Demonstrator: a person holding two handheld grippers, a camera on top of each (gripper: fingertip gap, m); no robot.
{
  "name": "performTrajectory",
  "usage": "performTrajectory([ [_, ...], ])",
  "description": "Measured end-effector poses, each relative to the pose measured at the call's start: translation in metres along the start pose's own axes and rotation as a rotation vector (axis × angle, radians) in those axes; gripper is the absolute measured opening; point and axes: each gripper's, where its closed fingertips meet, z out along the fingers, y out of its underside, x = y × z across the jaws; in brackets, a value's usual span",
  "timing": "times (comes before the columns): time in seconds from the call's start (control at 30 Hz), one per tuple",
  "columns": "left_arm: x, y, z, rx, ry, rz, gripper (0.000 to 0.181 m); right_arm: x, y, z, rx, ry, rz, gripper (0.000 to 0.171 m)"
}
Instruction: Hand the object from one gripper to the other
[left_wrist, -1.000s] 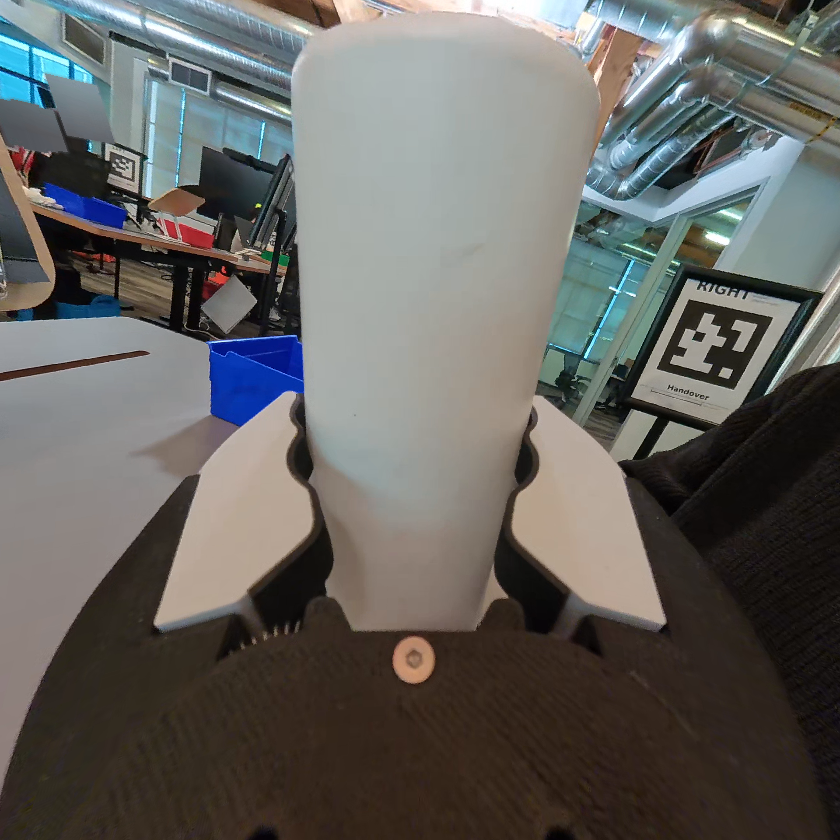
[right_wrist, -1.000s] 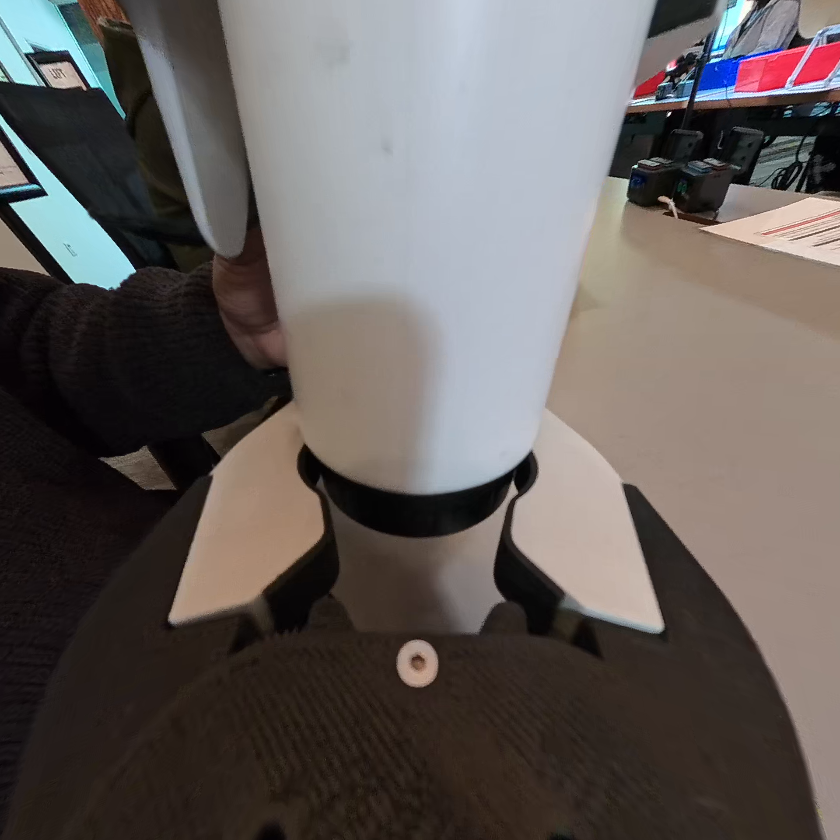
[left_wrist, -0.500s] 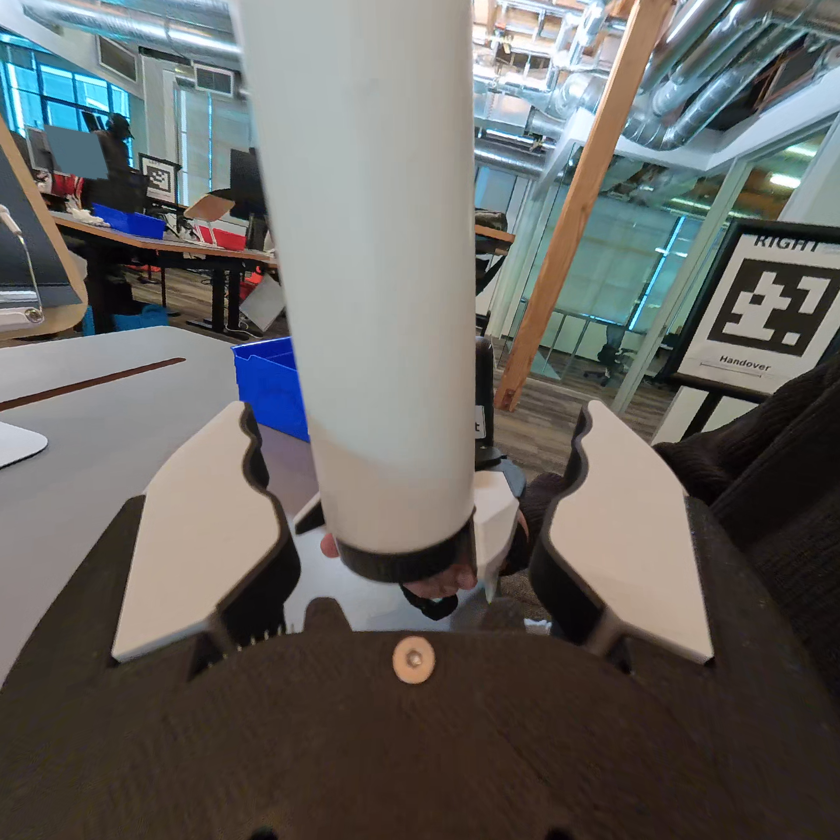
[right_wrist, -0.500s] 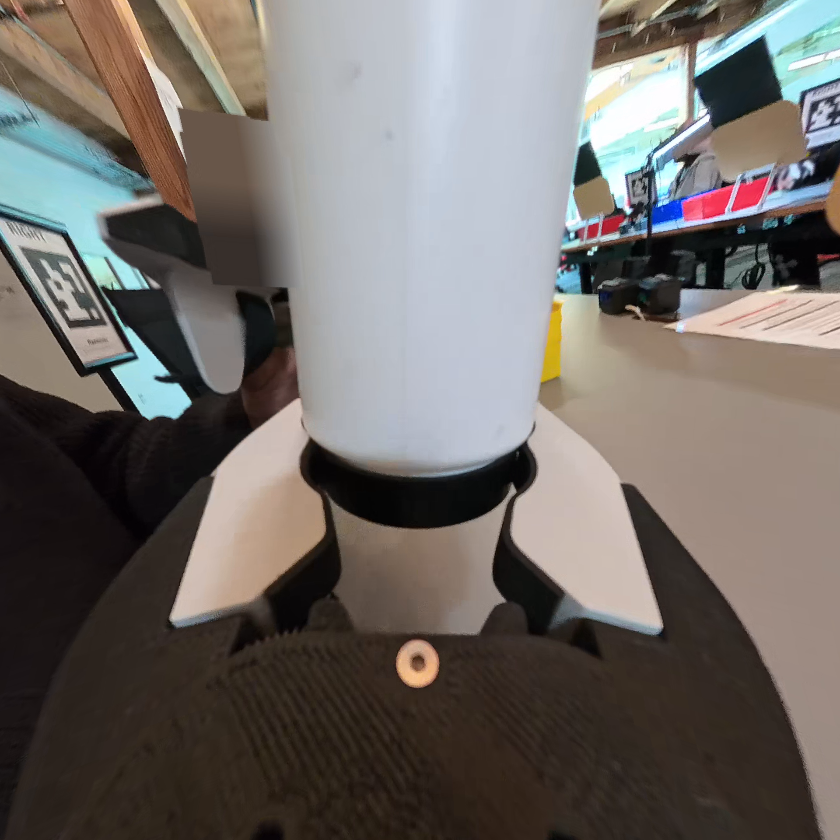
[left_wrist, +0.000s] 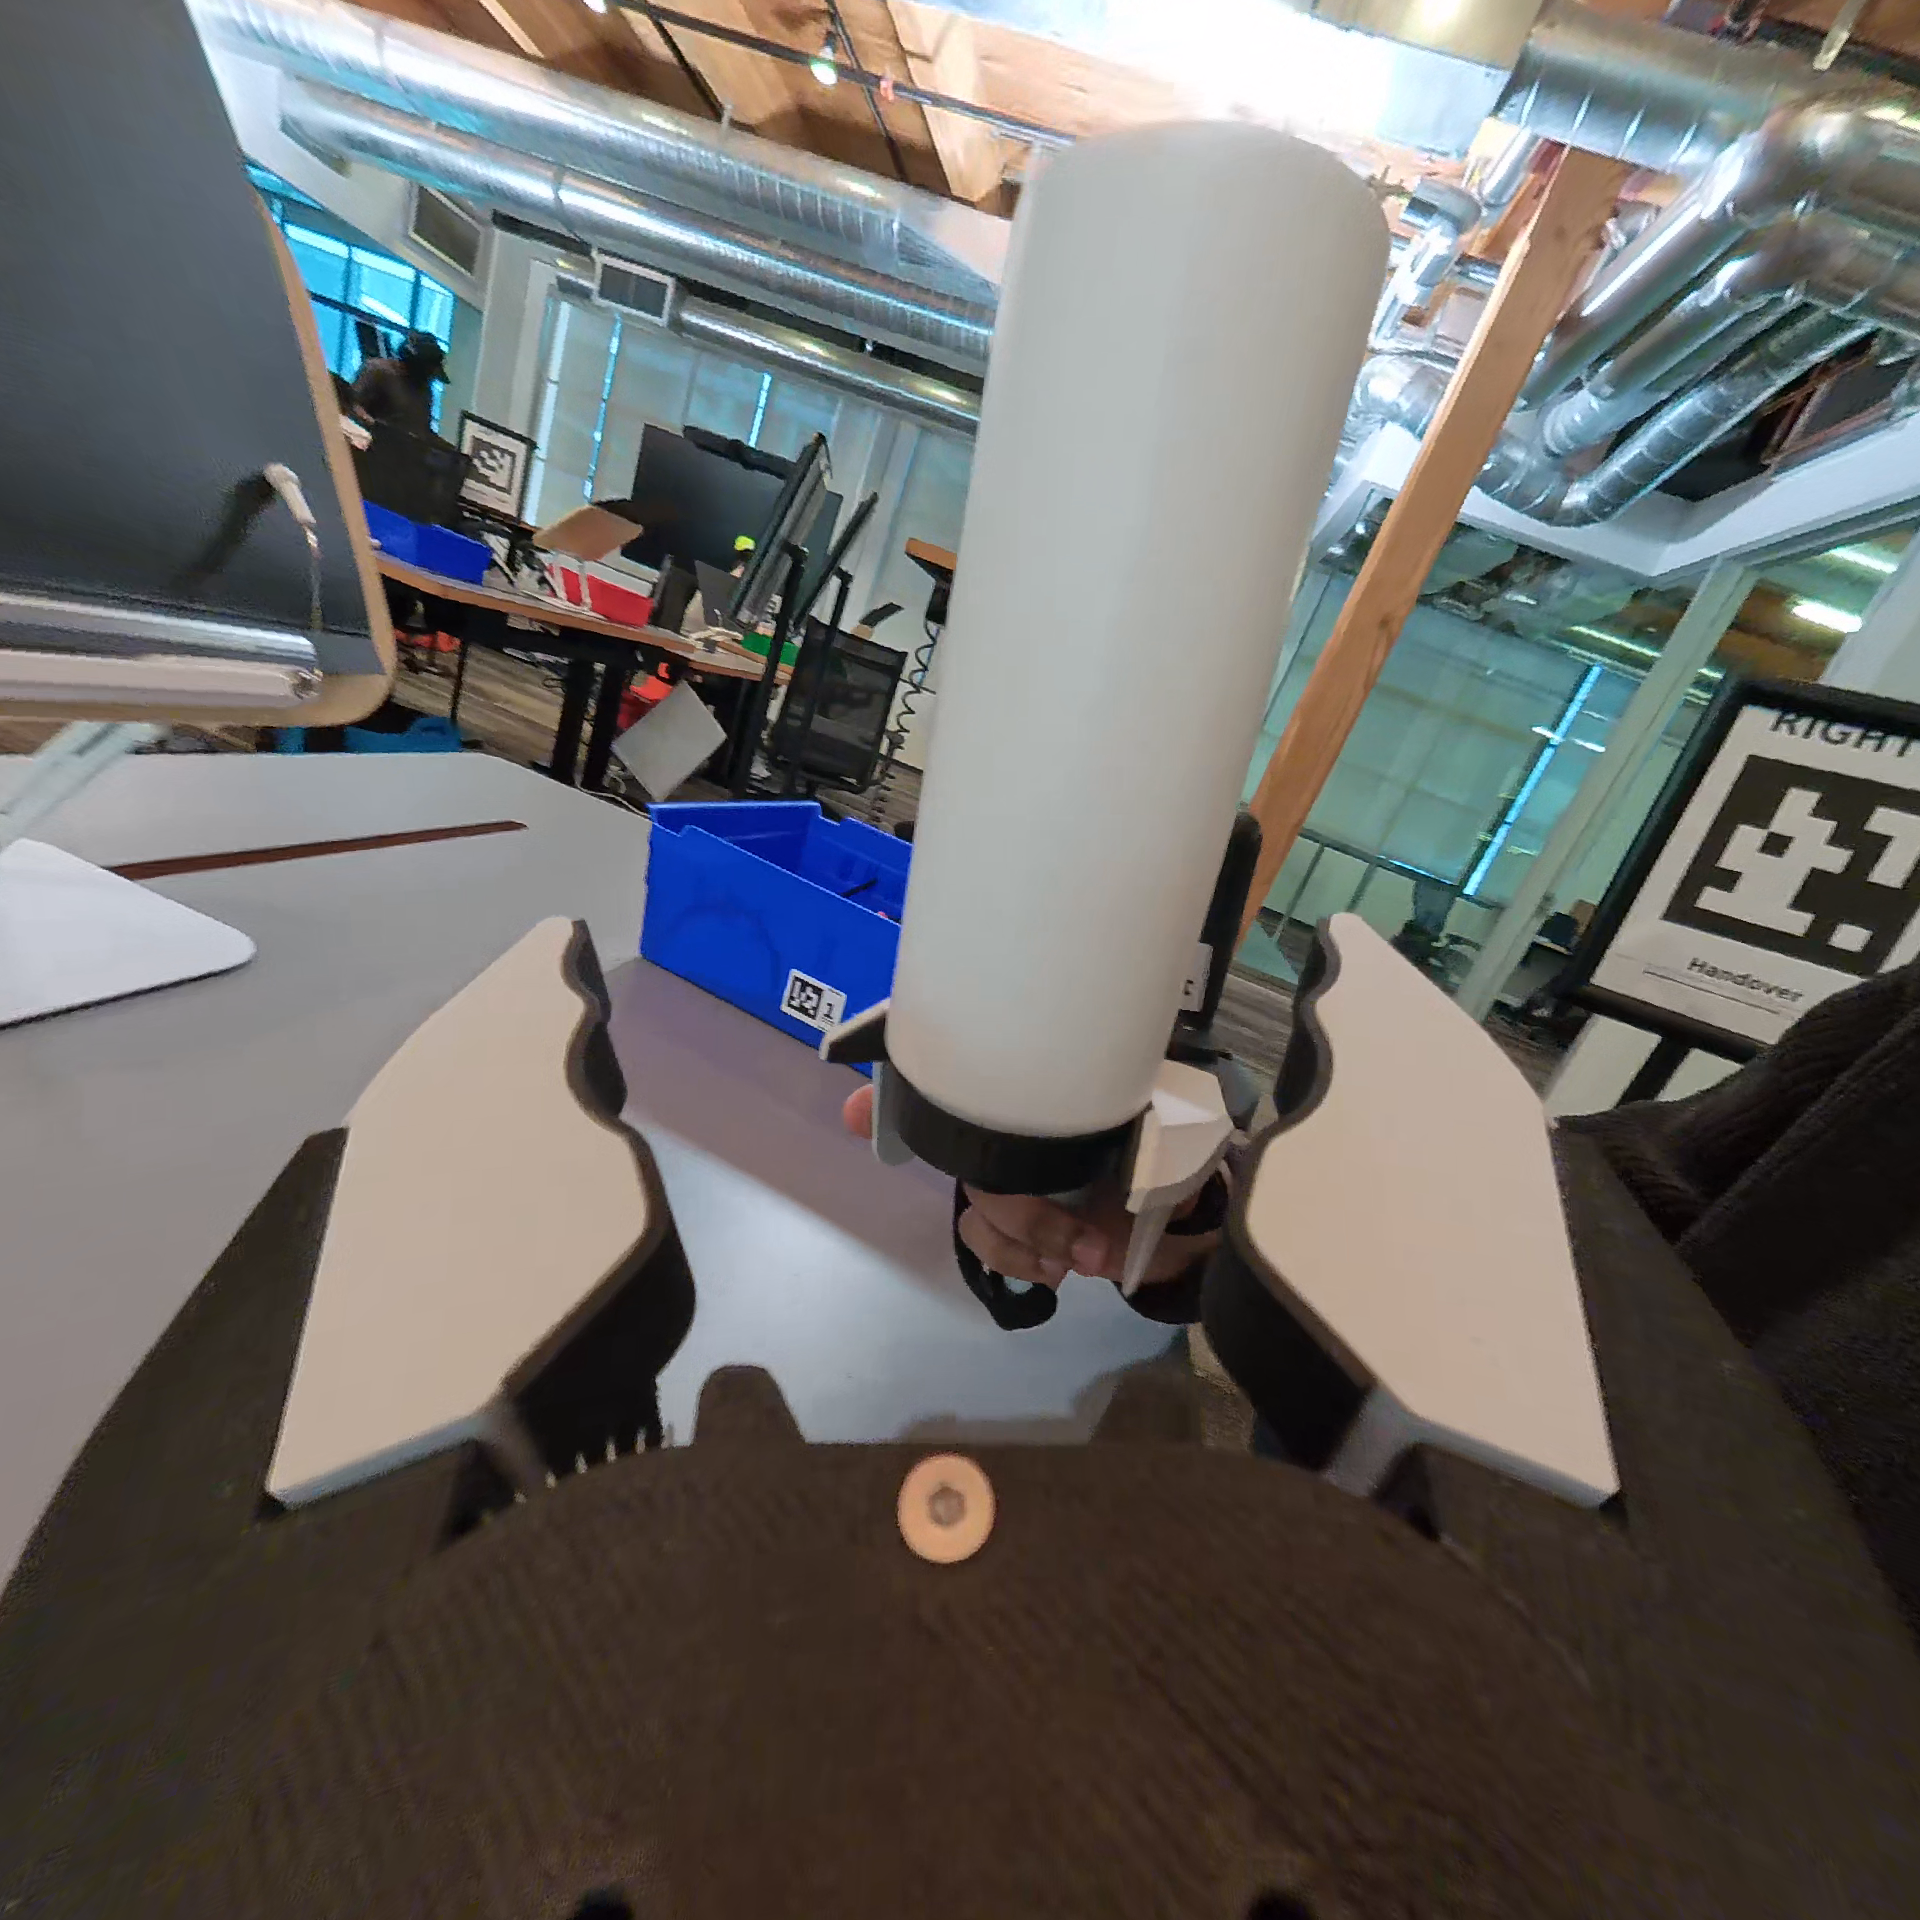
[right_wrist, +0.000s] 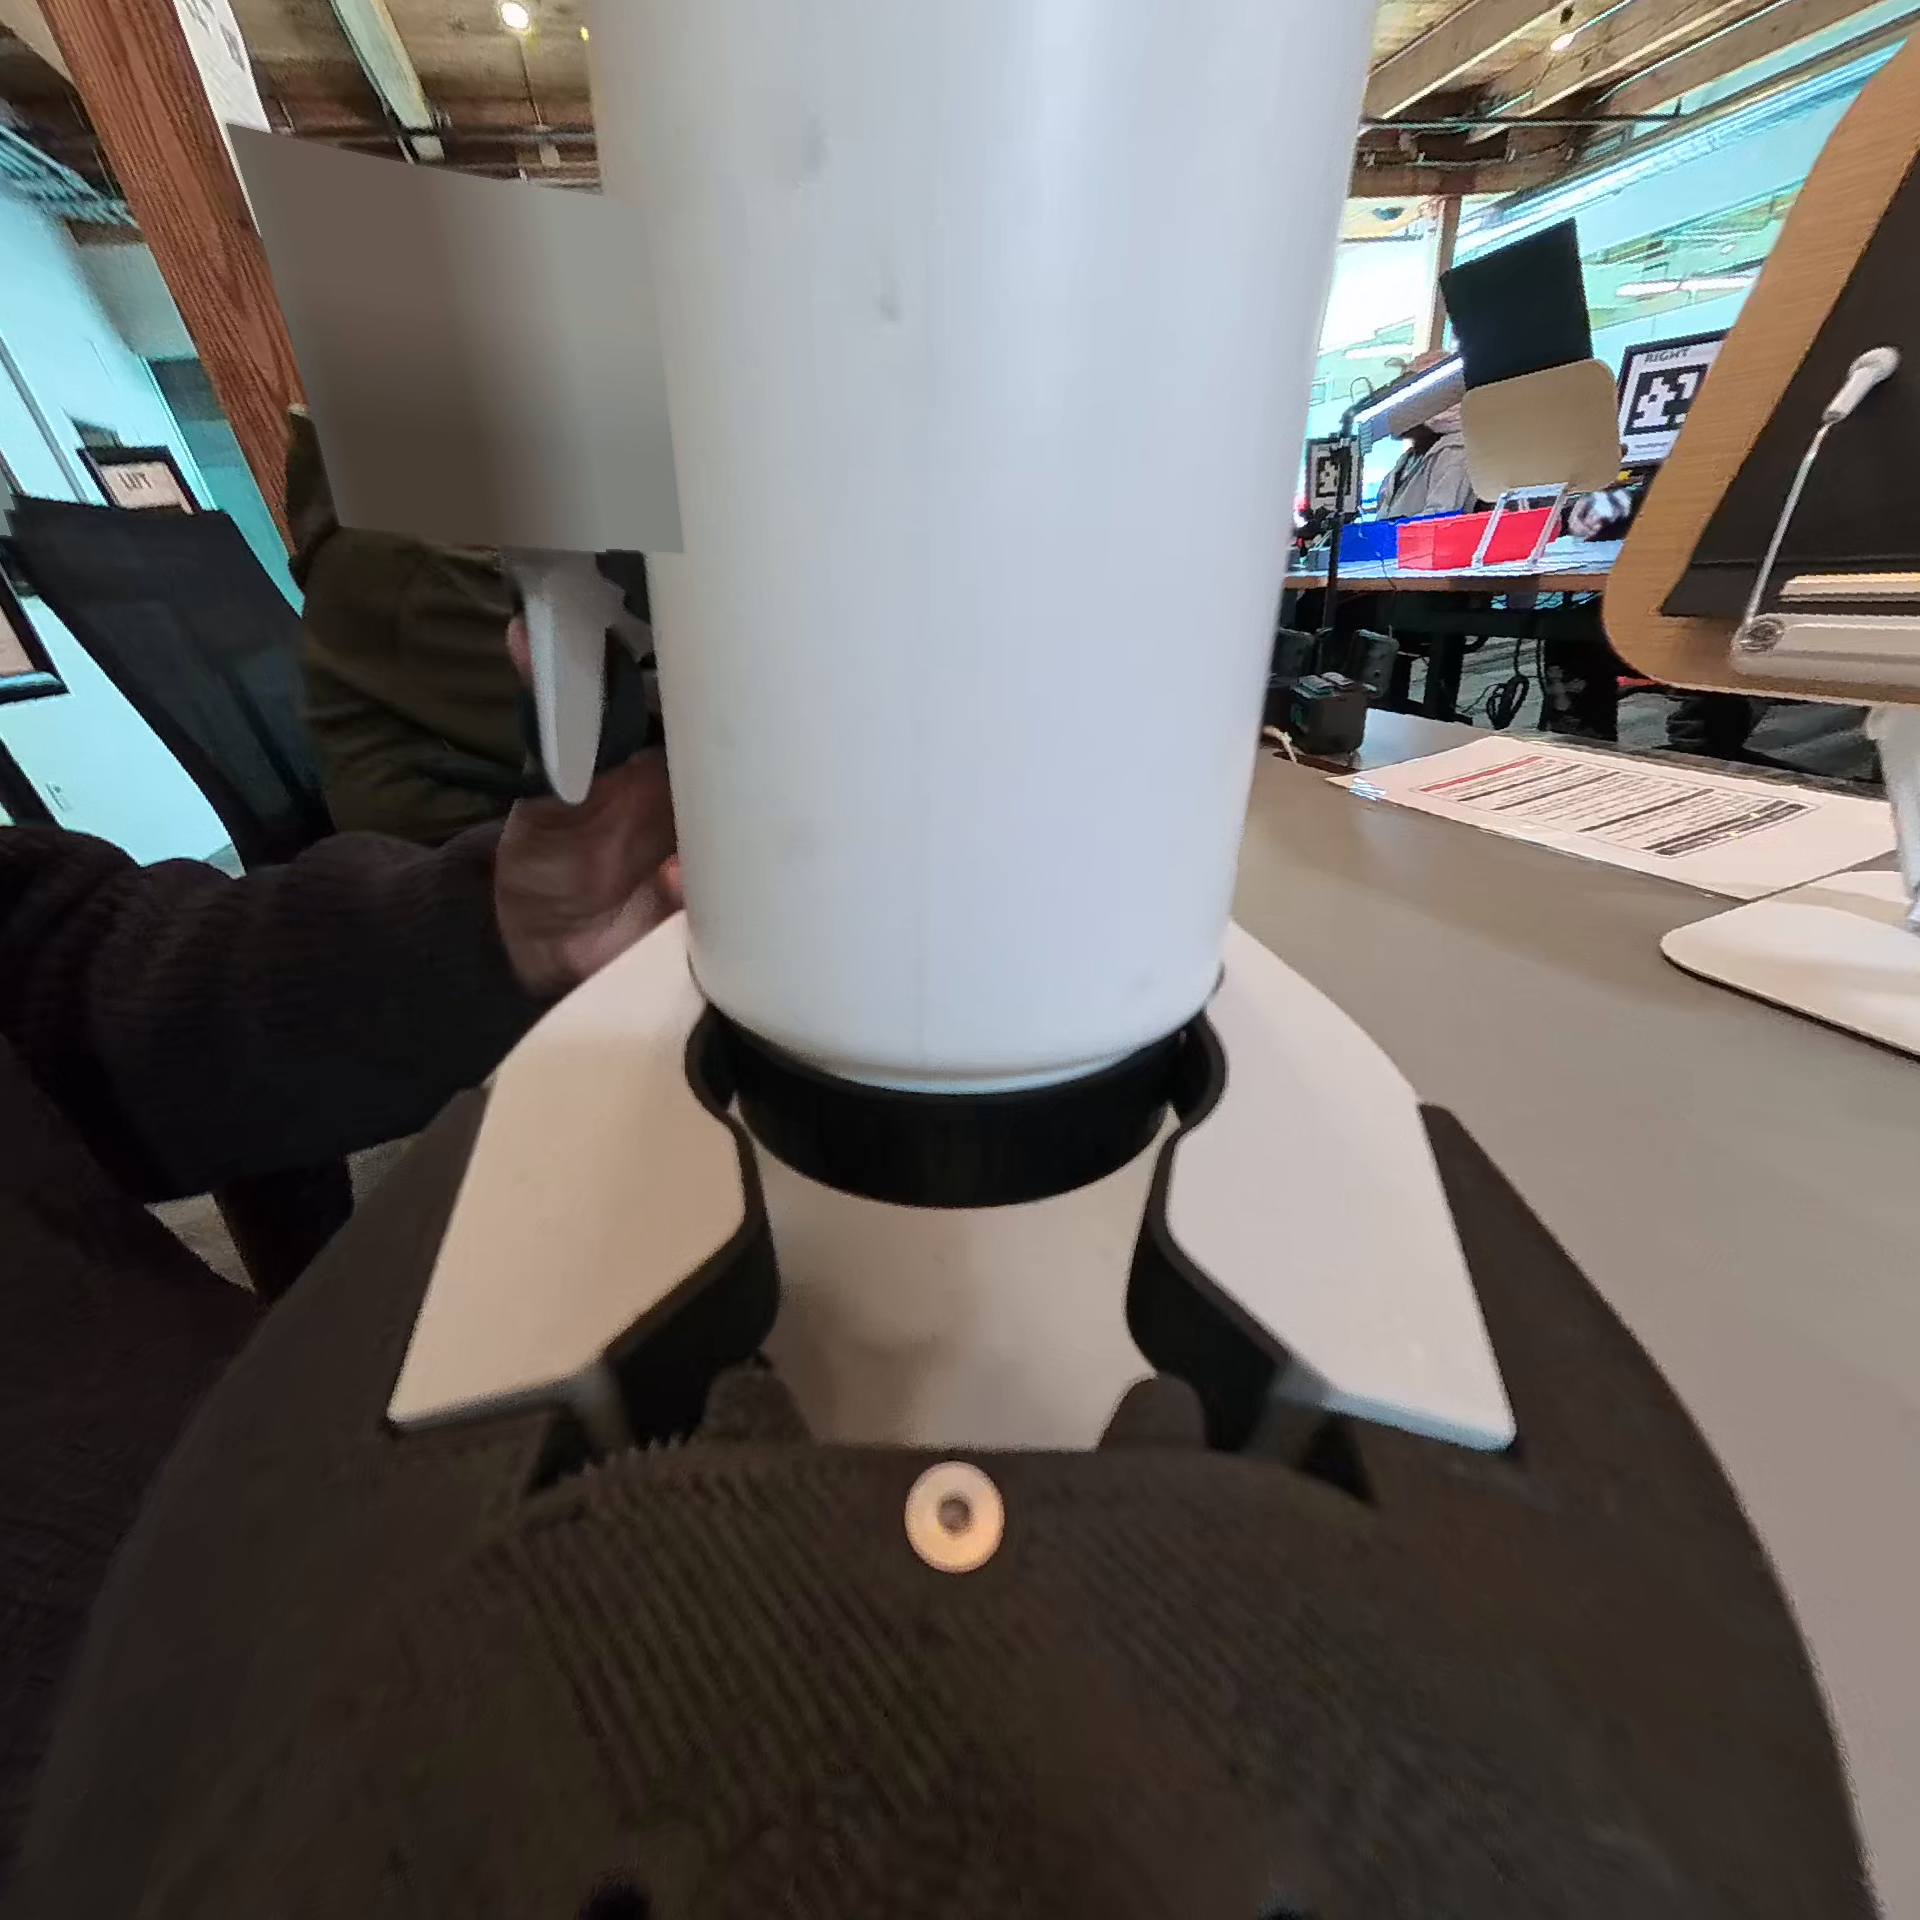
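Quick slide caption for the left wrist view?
Open left gripper faces the white bottle, held by its black cap in the right gripper.

Bright, even daylight comes from far windows and ceiling lamps. Wide-angle bending curves the edges. The desk (left_wrist: 260, 1039) shows soft shadows; the nearby white bottle (right_wrist: 956, 520) looks slightly blurred.
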Motion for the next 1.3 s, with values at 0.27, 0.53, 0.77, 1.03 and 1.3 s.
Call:
performTrajectory([
  [0.27,-0.018,-0.012,-0.015,0.015,-0.074,0.060,0.126,-0.002,0.005,0.002,-0.027,-0.010,-0.012,0.086],
  [0.53,-0.023,-0.017,-0.021,-0.014,-0.132,0.168,0.127,0.001,0.005,0.000,-0.019,-0.018,0.028,0.086],
  [0.77,-0.038,-0.026,-0.034,-0.156,-0.370,0.581,0.144,0.003,0.012,0.000,-0.074,-0.060,0.238,0.085],
  [1.03,-0.034,-0.027,-0.042,-0.457,-0.600,1.465,0.146,-0.009,0.045,-0.004,-0.356,-0.145,0.502,0.086],
  [1.3,-0.051,0.046,-0.030,-0.773,-0.500,2.034,0.135,-0.042,0.076,-0.016,-0.613,-0.277,0.745,0.086],
])
